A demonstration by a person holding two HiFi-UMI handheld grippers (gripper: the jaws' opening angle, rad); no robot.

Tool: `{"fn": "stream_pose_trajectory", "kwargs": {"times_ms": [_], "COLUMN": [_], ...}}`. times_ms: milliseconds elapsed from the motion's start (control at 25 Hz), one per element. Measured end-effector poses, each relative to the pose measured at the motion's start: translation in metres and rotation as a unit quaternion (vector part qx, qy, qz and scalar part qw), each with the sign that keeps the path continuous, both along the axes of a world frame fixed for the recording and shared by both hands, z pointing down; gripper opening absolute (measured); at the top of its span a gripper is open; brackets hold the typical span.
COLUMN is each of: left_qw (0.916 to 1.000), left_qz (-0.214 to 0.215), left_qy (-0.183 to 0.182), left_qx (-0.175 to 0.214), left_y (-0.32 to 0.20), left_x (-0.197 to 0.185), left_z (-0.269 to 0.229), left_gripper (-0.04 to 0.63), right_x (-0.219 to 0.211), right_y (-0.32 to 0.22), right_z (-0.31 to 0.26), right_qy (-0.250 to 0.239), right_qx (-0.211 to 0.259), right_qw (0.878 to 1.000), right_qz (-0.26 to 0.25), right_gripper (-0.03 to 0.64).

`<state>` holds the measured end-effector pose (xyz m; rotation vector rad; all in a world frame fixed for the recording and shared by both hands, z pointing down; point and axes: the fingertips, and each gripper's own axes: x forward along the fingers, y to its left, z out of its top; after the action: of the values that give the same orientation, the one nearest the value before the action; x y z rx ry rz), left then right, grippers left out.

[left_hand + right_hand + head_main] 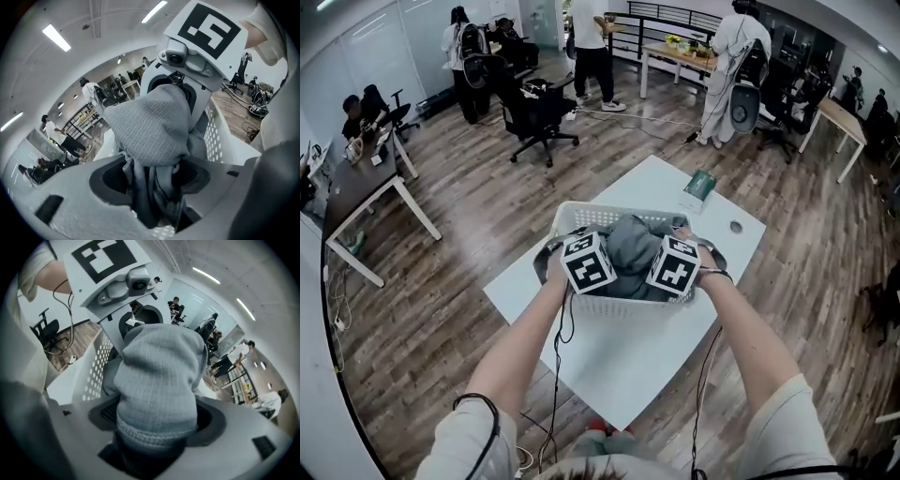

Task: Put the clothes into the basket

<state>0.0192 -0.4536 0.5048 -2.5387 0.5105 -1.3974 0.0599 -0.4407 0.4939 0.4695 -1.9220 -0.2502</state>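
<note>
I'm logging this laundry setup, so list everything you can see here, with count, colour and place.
white perforated plastic basket: one, white, middle of table
grey knitted garment: one, grey, bunched at basket's opening
white rectangular table: one, white, on wood floor
dark green flat item: one, green, table's far corner
small round object: one, grey, table's right side
black office chairs: several, black, background
people: several, background
left tool: one, white, shut on garment
right tool: one, white, shut on garment
forearms: two, bare, reaching over table
</note>
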Motion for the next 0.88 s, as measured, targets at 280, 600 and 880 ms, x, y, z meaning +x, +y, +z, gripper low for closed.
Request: {"fn": "stream_pose_trajectory", "kwargs": {"times_ms": [280,600,880], "left_qw": [0.9956,0.9789,0.9567], "left_qz": [-0.062,-0.098,-0.140], "left_qy": [0.069,0.179,0.254], "left_qx": [-0.009,0.004,0.025], "left_y": [-0.011,-0.006,0.028], "left_x": [-0.032,-0.041,-0.030], "left_z": [-0.018,-0.077,-0.078], "left_gripper": [0.270,0.270,0.138], "right_x": [0.025,0.011,0.007], "right_y": [0.002,0.011,0.030], "right_z": [0.006,-0.055,-0.069], "right_qy": [0.017,-0.162,-0.232], "right_qx": [0.006,-0.003,0.088], "right_qw": [1.000,0.983,0.956], "right_qz": [0.007,0.083,0.154], "right_gripper": [0.379,0.377,0.104]}}
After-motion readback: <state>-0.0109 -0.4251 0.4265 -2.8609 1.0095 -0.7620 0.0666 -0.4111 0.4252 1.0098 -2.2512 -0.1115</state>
